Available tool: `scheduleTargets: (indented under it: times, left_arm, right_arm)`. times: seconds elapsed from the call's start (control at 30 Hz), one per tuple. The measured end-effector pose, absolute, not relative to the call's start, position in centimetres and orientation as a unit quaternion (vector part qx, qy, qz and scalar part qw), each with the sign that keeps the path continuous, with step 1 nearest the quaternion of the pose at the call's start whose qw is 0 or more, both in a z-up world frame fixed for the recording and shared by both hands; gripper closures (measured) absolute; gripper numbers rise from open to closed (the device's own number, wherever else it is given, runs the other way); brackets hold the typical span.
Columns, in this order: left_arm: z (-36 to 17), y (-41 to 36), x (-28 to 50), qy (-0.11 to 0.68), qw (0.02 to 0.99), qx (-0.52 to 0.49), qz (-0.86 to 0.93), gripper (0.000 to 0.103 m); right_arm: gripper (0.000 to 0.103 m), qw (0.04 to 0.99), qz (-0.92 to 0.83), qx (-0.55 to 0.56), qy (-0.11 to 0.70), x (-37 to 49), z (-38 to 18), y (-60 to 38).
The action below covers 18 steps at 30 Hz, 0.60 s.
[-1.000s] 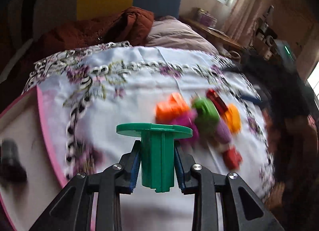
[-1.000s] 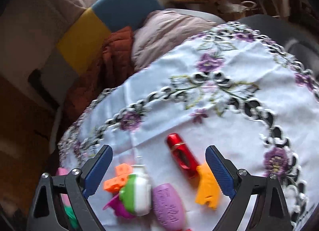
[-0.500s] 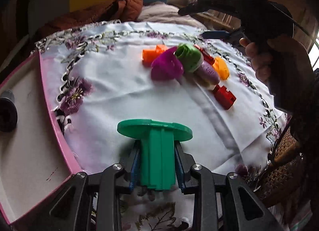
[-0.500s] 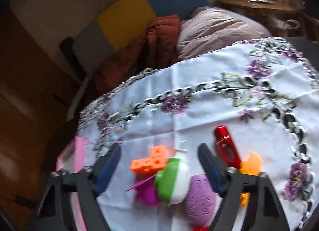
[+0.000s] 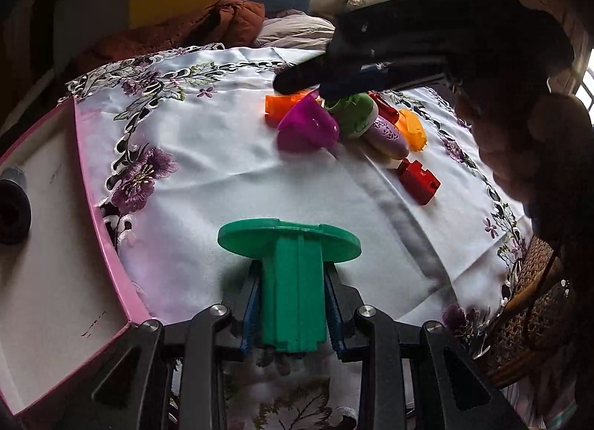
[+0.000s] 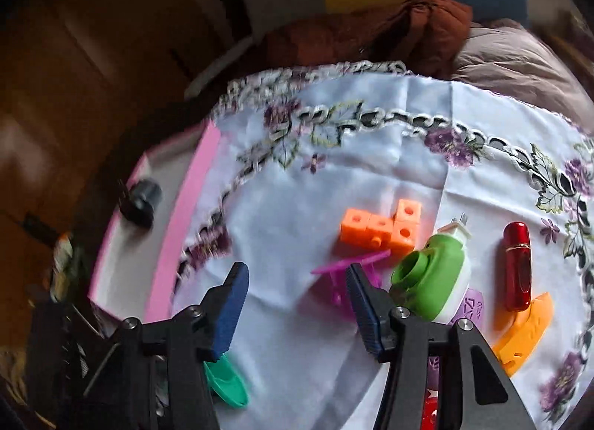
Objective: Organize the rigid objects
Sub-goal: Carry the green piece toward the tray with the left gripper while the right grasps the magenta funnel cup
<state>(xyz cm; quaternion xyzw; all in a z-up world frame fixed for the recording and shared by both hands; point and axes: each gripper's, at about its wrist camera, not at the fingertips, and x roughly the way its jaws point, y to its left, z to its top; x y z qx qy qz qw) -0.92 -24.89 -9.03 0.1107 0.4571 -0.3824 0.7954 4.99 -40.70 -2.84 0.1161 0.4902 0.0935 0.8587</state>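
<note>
Toys are lying in one loose cluster on the white embroidered cloth (image 5: 222, 170) covering the bench, and the pink-rimmed tray (image 5: 100, 229) is sitting at the cloth's left edge, well apart from that cluster. Counting the cluster: one orange block piece (image 6: 382, 231) made of four joined cubes with holes, one magenta flanged piece (image 5: 308, 125), one green-and-white plug-in device (image 6: 432, 281) with two prongs, one lilac oval case (image 5: 386, 131), one glossy red tube (image 6: 518, 265), one orange curved piece (image 6: 523, 330) and one red block (image 5: 419, 179). One dark cylinder (image 5: 13, 207) is resting inside the tray.

One green flanged piece (image 5: 293, 281), a flat disc on a ribbed square stem, is being gripped by the left tongs (image 5: 293, 307), just beside the tray's near corner and over the cloth. The right tongs (image 6: 297, 304) are hanging over the cluster, far from the tray, with jaws closing and nothing pressed between the pads; the magenta piece is lying just beyond the right-hand pad.
</note>
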Motion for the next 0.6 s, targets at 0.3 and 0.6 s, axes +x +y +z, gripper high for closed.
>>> scheduleTargets:
  times: [0.3, 0.6]
  left_arm:
    - [-9.1, -24.7, -0.8, 0.457, 0.796, 0.096, -0.385, 0.073]
    - [-9.2, -24.5, -0.7, 0.458, 0.798, 0.077, -0.385, 0.073]
  right_arm:
    - [0.048, 0.848, 0.021, 0.014, 0.53, 5.9, -5.6, -39.7]
    - [0.07, 0.843, 0.013, 0.034, 0.537, 6.9, -7.7, -40.1]
